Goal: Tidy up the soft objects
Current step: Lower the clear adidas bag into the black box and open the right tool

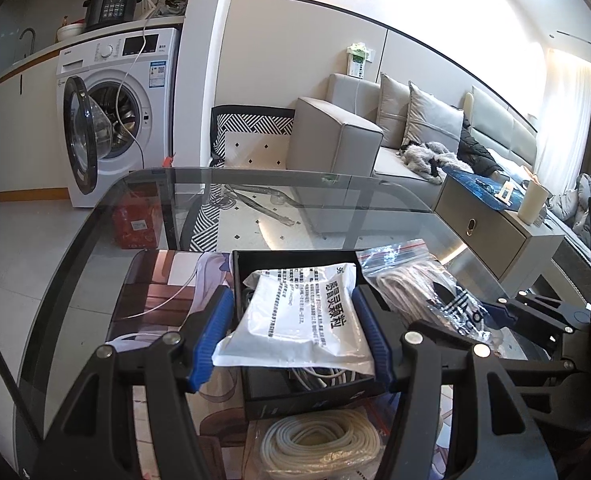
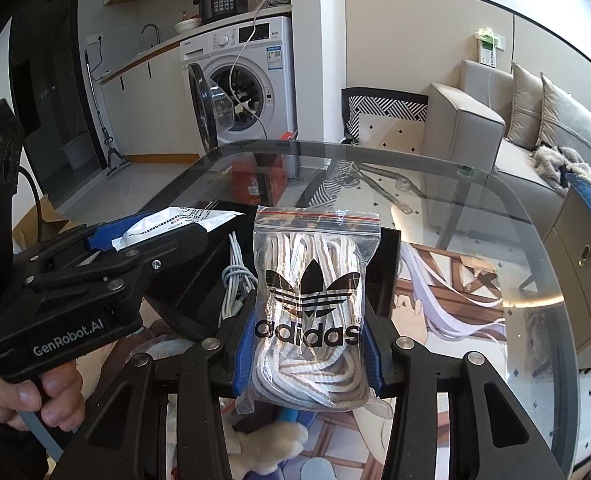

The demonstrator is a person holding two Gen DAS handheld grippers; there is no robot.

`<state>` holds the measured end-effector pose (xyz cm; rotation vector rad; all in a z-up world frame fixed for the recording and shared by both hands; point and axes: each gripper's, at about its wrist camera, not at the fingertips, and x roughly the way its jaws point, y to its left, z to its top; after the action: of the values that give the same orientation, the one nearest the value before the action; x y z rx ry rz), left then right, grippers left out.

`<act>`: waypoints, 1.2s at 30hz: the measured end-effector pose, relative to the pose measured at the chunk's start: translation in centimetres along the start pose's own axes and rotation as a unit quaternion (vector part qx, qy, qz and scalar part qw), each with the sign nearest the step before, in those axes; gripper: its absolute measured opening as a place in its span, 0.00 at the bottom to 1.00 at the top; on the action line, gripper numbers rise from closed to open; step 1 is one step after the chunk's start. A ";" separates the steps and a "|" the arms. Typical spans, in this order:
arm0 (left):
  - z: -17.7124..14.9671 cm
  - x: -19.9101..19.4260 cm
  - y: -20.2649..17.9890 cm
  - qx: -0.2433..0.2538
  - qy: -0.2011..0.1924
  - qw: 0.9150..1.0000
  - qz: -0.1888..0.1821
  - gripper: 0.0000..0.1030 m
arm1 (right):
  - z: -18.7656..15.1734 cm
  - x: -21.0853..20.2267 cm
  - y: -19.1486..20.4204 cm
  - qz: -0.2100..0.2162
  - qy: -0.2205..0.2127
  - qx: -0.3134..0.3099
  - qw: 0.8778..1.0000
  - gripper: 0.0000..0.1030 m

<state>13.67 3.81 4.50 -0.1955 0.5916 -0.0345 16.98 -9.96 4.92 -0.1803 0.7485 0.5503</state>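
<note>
Over the black tray point(image 1: 255, 396) near the surface's point(image 2: 475, 208) front edge, my left hand-held gripper point(image 1: 291, 344) clamps the white pouch point(image 1: 295, 320); my right hand-held gripper point(image 2: 307, 352) clamps the laces bag point(image 2: 315, 304).

The zip bag point(image 2: 309, 312) reads "adidas"; the left claw point(image 2: 135, 240) housing reads "GenRobot.AI"

The white sachet point(image 1: 299, 320) carries black printed text, held over a black box point(image 1: 295, 384) between blue-padded black left tongs point(image 1: 291, 334). At three o'clock of it, the clear zip bag point(image 2: 313, 312) has a red seal stripe, a black trefoil logo and white-and-brown striped laces, between the right tongs point(image 2: 309, 354), also blue-padded. The rug point(image 1: 255, 136) is black-and-white herringbone.
</note>
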 end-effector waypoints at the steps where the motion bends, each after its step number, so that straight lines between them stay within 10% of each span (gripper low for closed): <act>1: 0.0 0.1 0.1 -0.001 0.000 1.000 0.001 0.59 | 0.1 0.2 0.0 0.001 0.002 0.000 1.000 0.43; 20: 0.6 0.6 1.0 -0.015 0.001 1.000 0.006 0.59 | 1.8 3.9 -0.9 0.016 0.056 0.020 0.998 0.44; 36: 0.1 1.8 -0.4 0.006 0.014 1.000 0.004 0.59 | -0.3 -0.2 -1.5 -0.020 -0.009 -0.021 1.000 0.67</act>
<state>15.24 3.32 3.70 -0.1805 0.6198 -0.0340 17.48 -11.44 4.81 -0.2286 0.7141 0.5289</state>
